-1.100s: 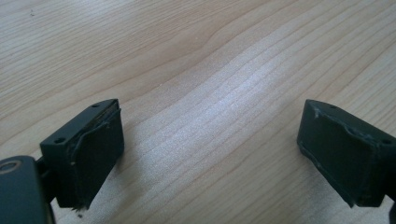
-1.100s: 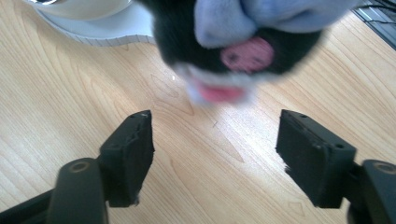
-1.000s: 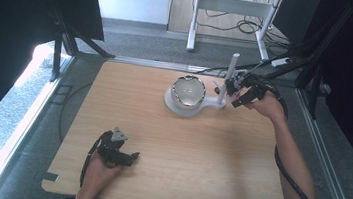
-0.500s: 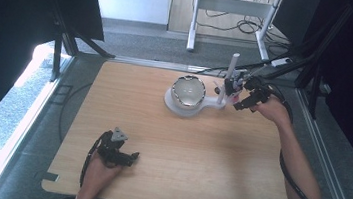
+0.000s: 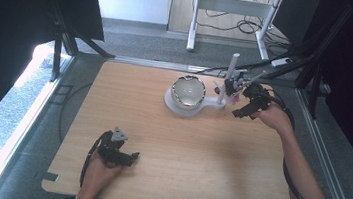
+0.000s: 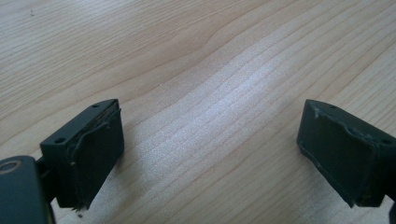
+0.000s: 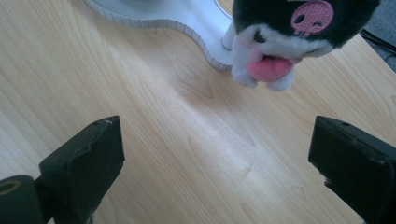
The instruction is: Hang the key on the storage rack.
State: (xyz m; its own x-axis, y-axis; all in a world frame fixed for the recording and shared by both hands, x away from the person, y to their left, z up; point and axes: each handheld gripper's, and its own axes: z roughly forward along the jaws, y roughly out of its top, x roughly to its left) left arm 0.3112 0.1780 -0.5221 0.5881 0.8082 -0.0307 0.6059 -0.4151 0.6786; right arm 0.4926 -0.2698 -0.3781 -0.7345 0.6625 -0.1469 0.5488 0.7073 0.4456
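While both grippers gape empty, black-and-white plush toy [image 7: 289,42], pink tongue, beside white stand [image 7: 196,18]

A wooden tabletop [image 5: 184,145] fills the middle of the frame. Above centre sits a white stand [image 5: 191,106] carrying a shiny bowl [image 5: 188,91] — its post [image 5: 228,80] rises at upper right, beside the right tool [image 5: 243,109]. The left tool [image 5: 120,156] rests at lower left.
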